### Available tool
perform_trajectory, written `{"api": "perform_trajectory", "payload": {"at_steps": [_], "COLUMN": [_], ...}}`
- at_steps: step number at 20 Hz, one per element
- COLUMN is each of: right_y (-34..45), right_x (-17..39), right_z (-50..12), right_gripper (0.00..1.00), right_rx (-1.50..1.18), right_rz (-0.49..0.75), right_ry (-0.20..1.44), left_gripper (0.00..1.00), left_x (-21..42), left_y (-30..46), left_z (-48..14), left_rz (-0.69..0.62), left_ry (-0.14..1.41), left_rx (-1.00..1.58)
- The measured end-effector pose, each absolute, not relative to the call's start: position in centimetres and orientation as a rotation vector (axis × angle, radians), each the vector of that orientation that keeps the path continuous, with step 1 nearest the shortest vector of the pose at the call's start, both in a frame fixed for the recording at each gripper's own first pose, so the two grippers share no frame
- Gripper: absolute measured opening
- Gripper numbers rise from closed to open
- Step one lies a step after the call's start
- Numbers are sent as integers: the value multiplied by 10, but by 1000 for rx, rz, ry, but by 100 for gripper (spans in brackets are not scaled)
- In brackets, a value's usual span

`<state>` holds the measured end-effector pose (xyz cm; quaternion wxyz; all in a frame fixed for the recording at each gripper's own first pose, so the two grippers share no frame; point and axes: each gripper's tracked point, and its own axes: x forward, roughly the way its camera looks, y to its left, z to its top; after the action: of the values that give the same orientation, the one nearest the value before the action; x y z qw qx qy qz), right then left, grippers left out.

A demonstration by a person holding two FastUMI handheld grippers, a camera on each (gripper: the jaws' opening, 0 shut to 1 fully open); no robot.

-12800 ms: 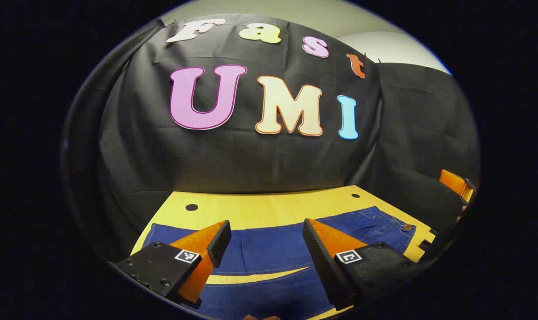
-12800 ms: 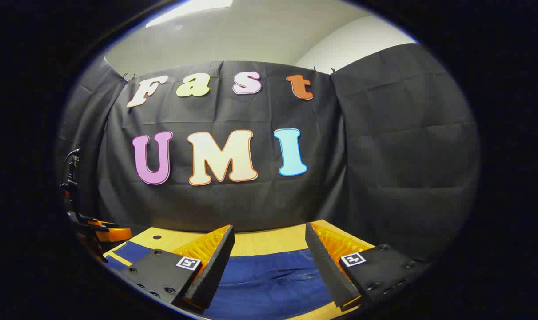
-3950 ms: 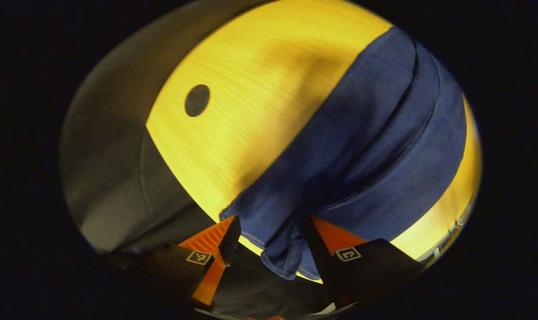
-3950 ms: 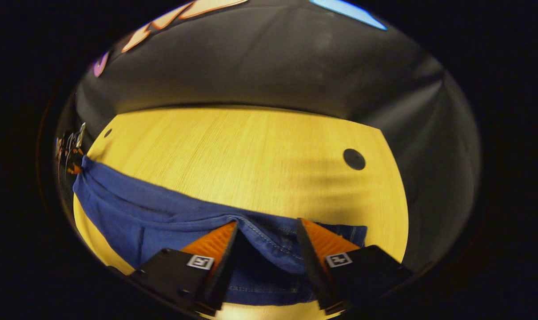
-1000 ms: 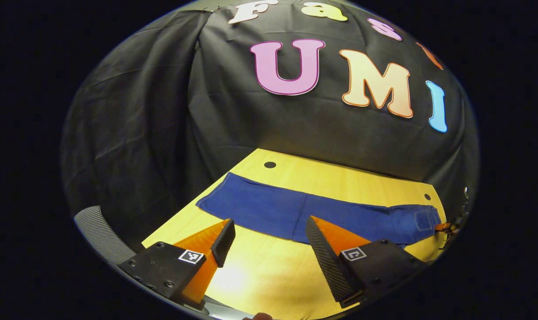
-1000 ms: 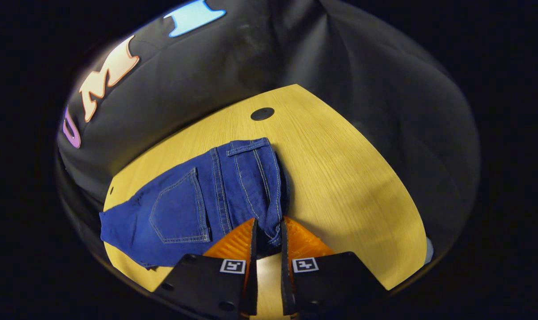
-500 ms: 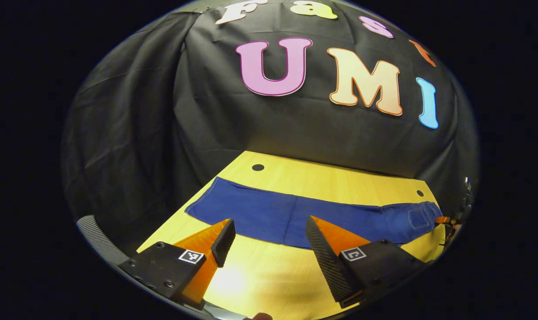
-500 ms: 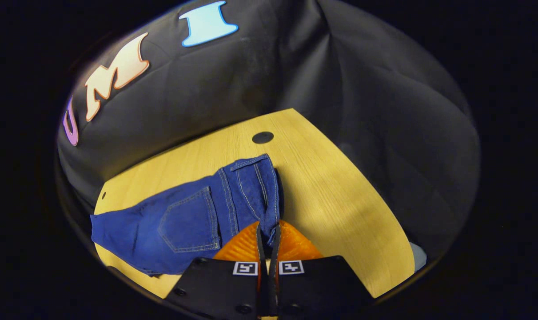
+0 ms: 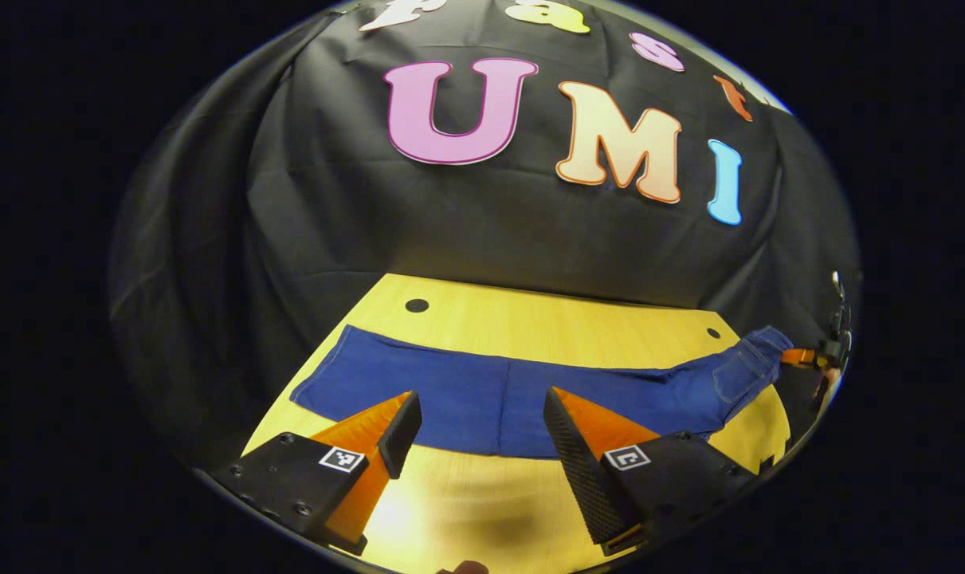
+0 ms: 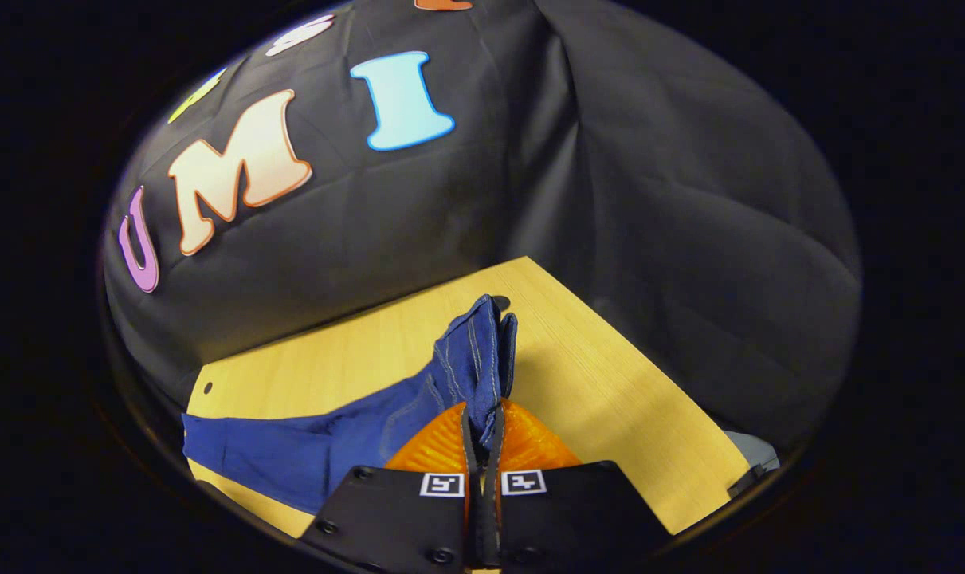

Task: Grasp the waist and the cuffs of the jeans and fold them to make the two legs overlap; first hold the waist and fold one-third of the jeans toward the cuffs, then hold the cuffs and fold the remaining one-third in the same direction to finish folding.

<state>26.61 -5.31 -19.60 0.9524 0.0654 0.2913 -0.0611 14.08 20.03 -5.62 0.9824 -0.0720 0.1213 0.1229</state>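
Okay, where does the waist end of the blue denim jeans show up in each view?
Left gripper view: the waist end of the blue denim jeans is far right, lifted off the yellow wooden table.
Right gripper view: the waist end is at centre, pinched by the right hand-held gripper.
Shared landmark: the table's dark round hole beside the waist.

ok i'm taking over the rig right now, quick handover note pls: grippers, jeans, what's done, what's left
Right gripper: shut on the waist end of the jeans, lifting it off the table.
Left gripper: open, holding nothing, above the table's near side with the legs lying ahead of it.
Jeans: legs overlapped, stretched flat along the table; cuffs at the far end from the waist.
Done: legs overlapped, waist gripped.
Left: carry the waist a third toward the cuffs, then fold the cuff third the same way.
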Motion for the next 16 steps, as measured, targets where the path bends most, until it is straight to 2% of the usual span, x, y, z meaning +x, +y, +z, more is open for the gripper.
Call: {"api": "perform_trajectory", "payload": {"at_steps": [3, 9, 16], "right_y": [-8, 109, 229], "right_x": [247, 226, 208], "right_z": [-172, -146, -184], "right_gripper": [2, 3, 3], "right_rx": [161, 170, 181], "right_rz": [-122, -18, 155], "right_ry": [541, 469, 543], "left_gripper": [95, 95, 95], "left_x": [146, 152, 146], "left_y": [219, 244, 271], "left_z": [-63, -68, -82], "left_rz": [177, 90, 88], "left_ry": [257, 249, 262], "left_rx": [-127, -127, -148]}}
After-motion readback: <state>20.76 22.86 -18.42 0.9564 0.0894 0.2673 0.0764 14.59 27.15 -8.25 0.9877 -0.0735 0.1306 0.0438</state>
